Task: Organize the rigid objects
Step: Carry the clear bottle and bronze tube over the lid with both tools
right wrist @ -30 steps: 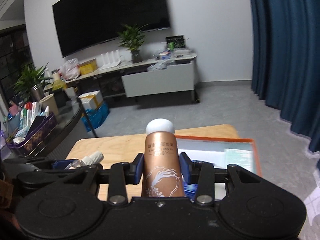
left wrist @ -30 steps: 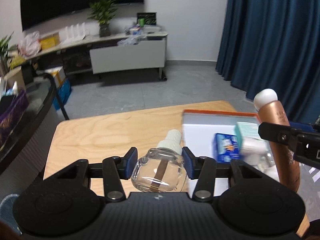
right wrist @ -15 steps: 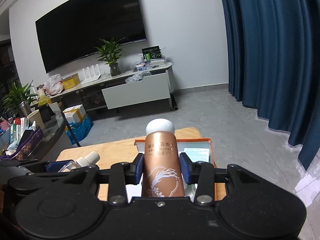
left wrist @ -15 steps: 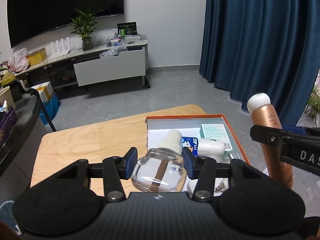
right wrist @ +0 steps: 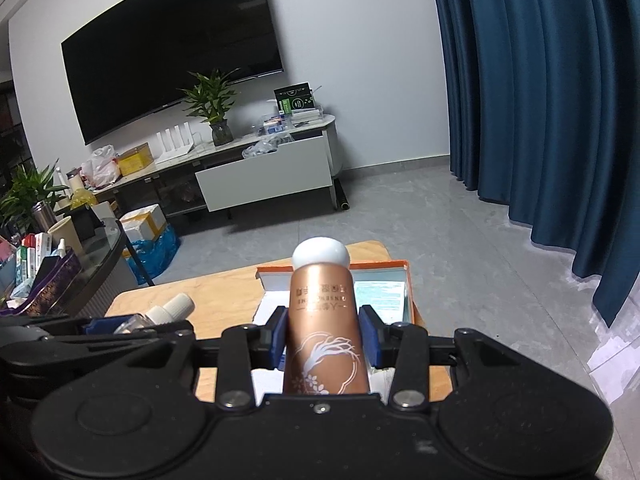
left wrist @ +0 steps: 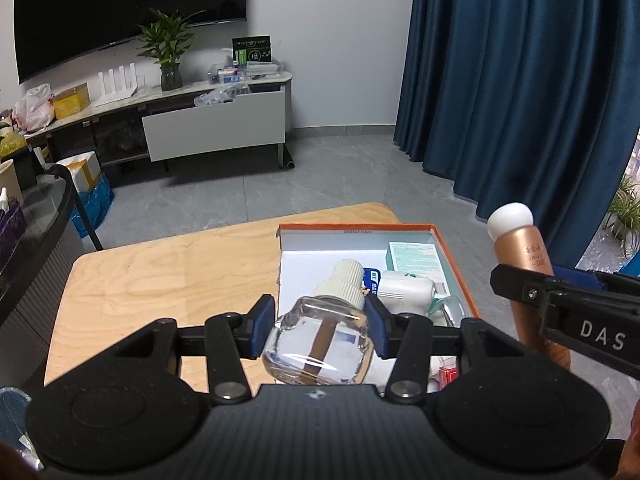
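At the far left edge of the left wrist view a dark round side table (left wrist: pixel 48 216) stands beside the wooden tabletop (left wrist: pixel 168 272), whose left half is bare wood. The left gripper (left wrist: pixel 320 320) hangs over the tabletop near its near edge, its jaws closed partway on a clear glass bottle (left wrist: pixel 320 344) with a ribbed white cap (left wrist: pixel 344 280) and a brown wick inside; the blue pads press on both sides of the glass, and the bottle is held clear of the wood, cap tilted away and to the right. Just behind it, on the right half of the tabletop, lies an open box (left wrist: pixel 456 256) with an orange rim and a white inside, reaching to the far right corner. In the box lie a blue packet (left wrist: pixel 371 280), a white adapter-like block (left wrist: pixel 406 288) and a pale green carton (left wrist: pixel 416 258) against the right wall; smaller items near the box's near end are partly hidden. Further right, the right gripper (right wrist: pixel 324 336) has its jaws closed on a copper-coloured bottle (right wrist: pixel 324 320) with a rounded white cap (right wrist: pixel 320 254), held upright, above the right edge of the box. Blue curtains (left wrist: pixel 520 80) fill the right side.
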The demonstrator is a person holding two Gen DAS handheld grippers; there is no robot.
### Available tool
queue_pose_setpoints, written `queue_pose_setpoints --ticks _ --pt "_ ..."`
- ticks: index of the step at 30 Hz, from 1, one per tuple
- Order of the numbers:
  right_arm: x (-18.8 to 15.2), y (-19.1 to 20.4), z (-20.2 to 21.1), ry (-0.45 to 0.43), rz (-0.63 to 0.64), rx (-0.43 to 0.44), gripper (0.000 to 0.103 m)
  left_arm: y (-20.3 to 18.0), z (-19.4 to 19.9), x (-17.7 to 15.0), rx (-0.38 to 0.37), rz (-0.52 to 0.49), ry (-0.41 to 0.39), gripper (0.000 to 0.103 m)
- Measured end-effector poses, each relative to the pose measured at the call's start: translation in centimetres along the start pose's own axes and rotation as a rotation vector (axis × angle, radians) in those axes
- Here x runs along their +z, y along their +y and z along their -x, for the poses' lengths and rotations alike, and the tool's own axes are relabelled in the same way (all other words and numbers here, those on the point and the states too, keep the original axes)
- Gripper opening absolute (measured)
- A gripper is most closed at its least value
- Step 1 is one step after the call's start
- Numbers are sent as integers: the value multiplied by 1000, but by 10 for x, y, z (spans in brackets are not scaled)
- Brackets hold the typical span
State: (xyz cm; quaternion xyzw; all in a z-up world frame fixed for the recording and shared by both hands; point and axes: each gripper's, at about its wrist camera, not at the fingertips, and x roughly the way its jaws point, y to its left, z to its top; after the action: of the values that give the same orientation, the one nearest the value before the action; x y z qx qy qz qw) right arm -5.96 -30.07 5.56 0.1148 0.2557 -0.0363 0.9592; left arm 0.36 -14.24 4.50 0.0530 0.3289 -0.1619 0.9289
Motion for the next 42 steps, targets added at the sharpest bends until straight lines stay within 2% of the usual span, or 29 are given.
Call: queue_pose_setpoints --ticks 28,42 --pt "-8 1 -23 50 -5 3 48 2 -12 -4 19 8 33 49" --pt "-6 -10 -41 79 -19 -20 48 17 -26 -18 -46 48 42 49"
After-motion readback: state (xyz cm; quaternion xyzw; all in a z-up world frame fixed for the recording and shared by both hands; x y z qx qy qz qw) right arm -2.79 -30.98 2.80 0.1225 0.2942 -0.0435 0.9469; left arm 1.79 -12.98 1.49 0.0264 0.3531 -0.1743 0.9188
